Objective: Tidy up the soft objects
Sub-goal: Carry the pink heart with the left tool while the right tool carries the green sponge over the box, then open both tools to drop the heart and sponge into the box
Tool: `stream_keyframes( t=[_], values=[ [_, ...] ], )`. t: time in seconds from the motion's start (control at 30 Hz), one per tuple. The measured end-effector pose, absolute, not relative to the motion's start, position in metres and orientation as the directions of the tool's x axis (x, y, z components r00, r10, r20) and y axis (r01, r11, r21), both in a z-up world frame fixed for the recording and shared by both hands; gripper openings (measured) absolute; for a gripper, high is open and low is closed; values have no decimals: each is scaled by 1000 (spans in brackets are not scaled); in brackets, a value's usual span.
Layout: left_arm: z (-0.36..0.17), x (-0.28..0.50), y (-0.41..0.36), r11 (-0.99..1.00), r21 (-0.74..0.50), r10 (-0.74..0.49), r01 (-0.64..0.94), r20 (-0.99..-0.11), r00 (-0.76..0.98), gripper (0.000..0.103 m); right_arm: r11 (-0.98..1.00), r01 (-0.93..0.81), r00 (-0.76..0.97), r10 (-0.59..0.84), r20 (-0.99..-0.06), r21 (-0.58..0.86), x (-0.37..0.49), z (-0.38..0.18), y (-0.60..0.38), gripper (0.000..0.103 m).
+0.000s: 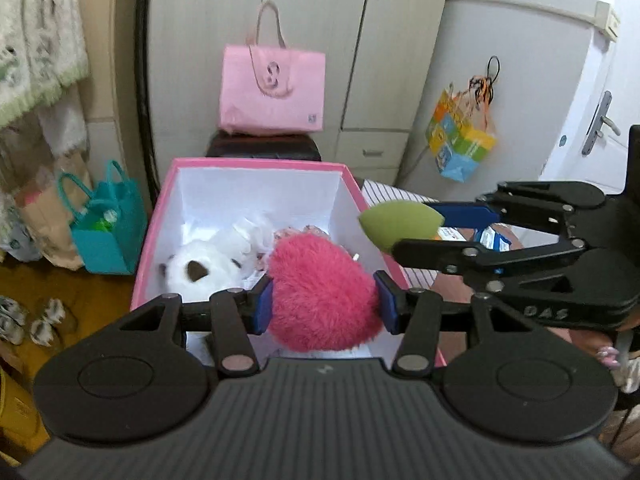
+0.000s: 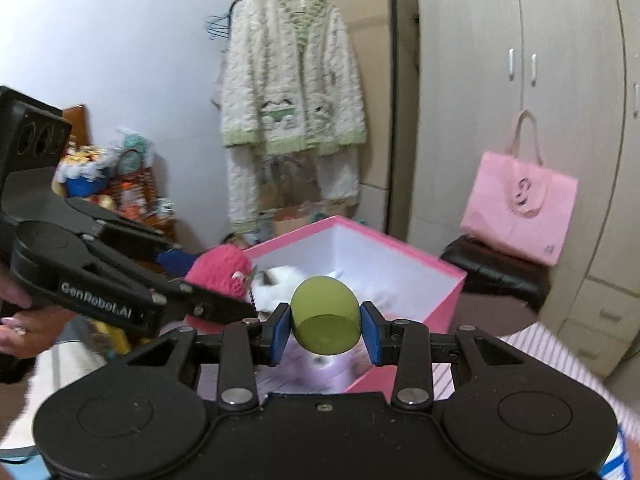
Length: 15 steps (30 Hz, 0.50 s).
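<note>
Centrally, the left gripper point(image 1: 325, 307) is clamped on a fuzzy pink heart plush point(image 1: 322, 294), its two blue pads pressing the plush from either side above the open pink box point(image 1: 256, 166). Seen from the right wrist, the same left gripper point(image 2: 216, 280) enters from the left edge with the heart plush point(image 2: 219, 270) at the near left rim of the box point(image 2: 404, 246). The right gripper point(image 2: 325, 330) is clamped on a green egg-shaped sponge point(image 2: 324, 312), whose flat cut face points toward the camera; the sponge hangs over the near side of the box opening. From the left wrist, the right gripper point(image 1: 416, 230) reaches in from the right, with the green sponge point(image 1: 400, 224) just beyond the right wall of the box. Inside the white-lined box lie a white plush toy with dark patches point(image 1: 204, 268) and some crumpled white material point(image 1: 256, 232). Behind the box stands a dark stool point(image 1: 264, 148) bearing a pink tote bag point(image 1: 272, 90). A teal bag point(image 1: 108, 226) sits on the floor to the left, a colourful gift bag point(image 1: 460, 140) hangs at right, and a white-and-green fleece garment point(image 2: 294, 76) hangs on a rack.
</note>
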<state>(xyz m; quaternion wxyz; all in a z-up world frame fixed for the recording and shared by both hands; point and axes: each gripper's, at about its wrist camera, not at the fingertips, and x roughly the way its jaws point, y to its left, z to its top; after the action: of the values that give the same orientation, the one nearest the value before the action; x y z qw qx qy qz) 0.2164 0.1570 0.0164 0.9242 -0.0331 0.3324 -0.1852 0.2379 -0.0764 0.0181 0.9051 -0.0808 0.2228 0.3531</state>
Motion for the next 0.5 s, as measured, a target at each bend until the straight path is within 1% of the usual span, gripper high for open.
stream_keyframes(
  t=[0.17, 0.3, 0.37, 0.43, 0.5],
  values=[
    [10, 254, 155, 940, -180, -337, 291, -634, 697, 50, 748, -664, 655, 567, -500, -21, 271, 11, -65, 43],
    [0, 276, 159, 943, -206, -330, 261, -668, 667, 50, 744, -667, 642, 553, -532, -32, 295, 3, -58, 43],
    [-6, 285, 161, 940, -234, -341, 250, -682, 646, 50, 732, -679, 634, 543, -550, -61, 305, -2, -52, 43],
    [-11, 293, 161, 953, -217, -304, 213, -699, 647, 50, 728, -676, 651, 516, -556, -115, 312, -7, -47, 43],
    [-13, 298, 158, 959, -203, -284, 198, -707, 648, 51, 713, -692, 631, 519, -576, -115, 321, -11, -44, 43]
  ],
)
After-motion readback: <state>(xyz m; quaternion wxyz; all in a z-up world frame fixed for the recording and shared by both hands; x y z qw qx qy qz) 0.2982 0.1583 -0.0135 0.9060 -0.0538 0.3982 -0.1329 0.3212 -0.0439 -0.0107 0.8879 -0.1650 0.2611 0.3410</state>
